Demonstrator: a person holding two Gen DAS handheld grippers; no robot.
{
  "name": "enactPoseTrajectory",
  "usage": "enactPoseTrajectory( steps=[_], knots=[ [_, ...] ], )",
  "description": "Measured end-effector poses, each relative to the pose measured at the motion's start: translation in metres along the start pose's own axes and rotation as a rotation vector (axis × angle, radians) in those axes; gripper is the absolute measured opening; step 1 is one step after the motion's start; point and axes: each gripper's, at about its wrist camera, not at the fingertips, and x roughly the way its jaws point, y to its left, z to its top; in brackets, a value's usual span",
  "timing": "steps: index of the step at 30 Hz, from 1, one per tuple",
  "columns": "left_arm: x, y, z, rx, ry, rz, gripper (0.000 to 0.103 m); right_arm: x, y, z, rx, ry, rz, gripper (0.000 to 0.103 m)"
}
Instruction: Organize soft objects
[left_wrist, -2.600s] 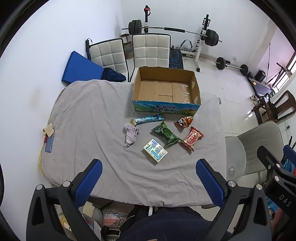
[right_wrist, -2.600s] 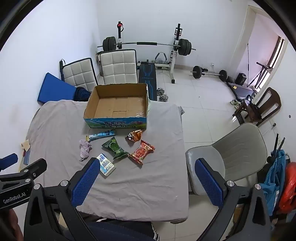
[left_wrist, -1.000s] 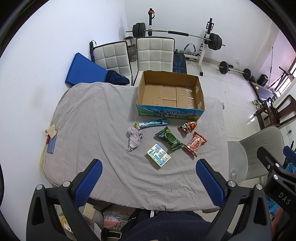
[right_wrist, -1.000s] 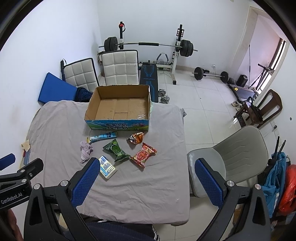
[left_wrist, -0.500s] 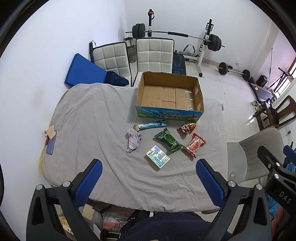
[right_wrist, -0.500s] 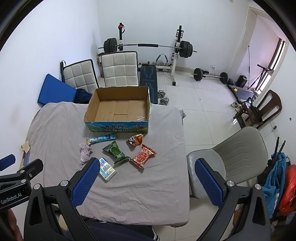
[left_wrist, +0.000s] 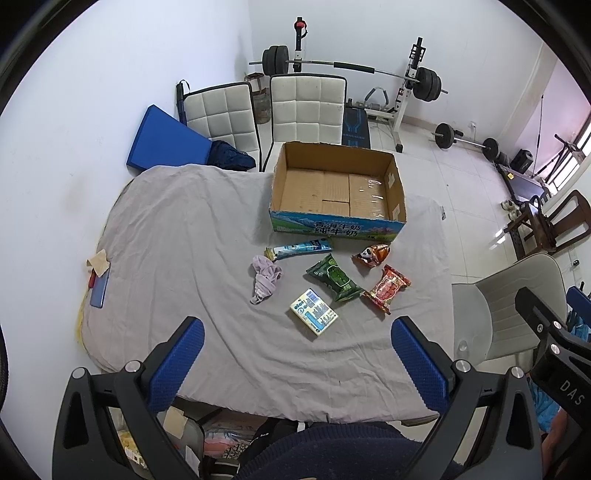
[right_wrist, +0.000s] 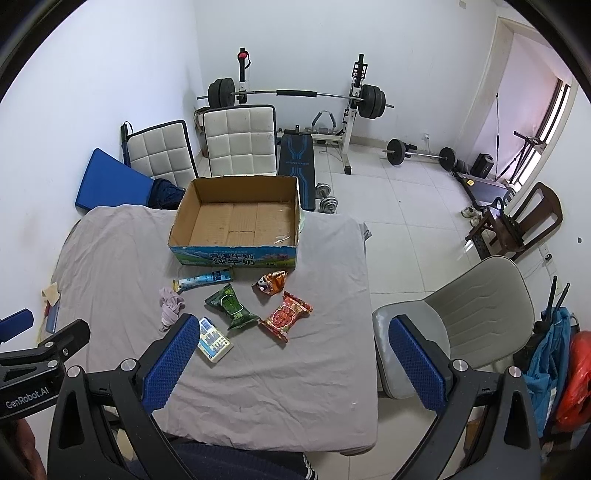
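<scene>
An open, empty cardboard box (left_wrist: 336, 192) (right_wrist: 236, 218) stands at the far side of a table under a grey cloth (left_wrist: 184, 240) (right_wrist: 295, 350). In front of it lie a blue tube (left_wrist: 299, 248) (right_wrist: 205, 278), a crumpled lilac cloth (left_wrist: 265, 278) (right_wrist: 170, 304), a green packet (left_wrist: 333, 277) (right_wrist: 231, 306), a small orange packet (left_wrist: 372, 254) (right_wrist: 271, 282), a red packet (left_wrist: 387, 290) (right_wrist: 286, 315) and a pale tissue pack (left_wrist: 314, 316) (right_wrist: 214, 341). My left gripper (left_wrist: 295, 362) and right gripper (right_wrist: 291, 358) are open, empty and held high above the table's near edge.
Two white padded chairs (left_wrist: 306, 107) and a blue mat (left_wrist: 166, 142) stand behind the table. A grey swivel chair (right_wrist: 469, 306) is at the right. A phone (left_wrist: 99, 290) lies at the table's left edge. Weight gear (right_wrist: 295, 96) lines the far wall.
Both views have drifted slightly; the box and items sit a little differently in frame. Nothing on the table has moved and both grippers stay open.
</scene>
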Motion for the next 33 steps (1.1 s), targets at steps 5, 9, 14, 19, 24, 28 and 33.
enactPoseTrajectory(
  steps=[5,9,14,19,24,28,33],
  knots=[
    [-0.001,0.000,0.001,0.001,-0.001,0.000,0.103,0.000,0.000,0.001,-0.001,-0.004,-0.002,0.103],
    [-0.001,0.000,0.001,0.001,0.000,0.001,0.103,0.000,0.000,0.002,-0.001,-0.007,-0.003,0.103],
    [0.000,0.001,0.001,0.000,0.000,-0.001,0.103,-0.001,-0.001,0.003,-0.003,-0.012,0.000,0.103],
    [0.005,0.000,0.005,-0.008,0.015,-0.013,0.103,0.006,-0.003,0.000,0.002,-0.003,0.010,0.103],
    [0.049,0.001,0.014,-0.049,0.066,-0.036,0.103,0.046,-0.015,0.001,0.020,0.036,0.020,0.103],
    [0.128,0.006,0.014,-0.113,0.197,-0.052,0.103,0.114,-0.027,0.003,0.049,0.131,0.019,0.103],
    [0.243,0.019,0.000,-0.243,0.396,-0.109,0.103,0.224,-0.025,-0.004,0.025,0.283,0.043,0.103]
  ],
)
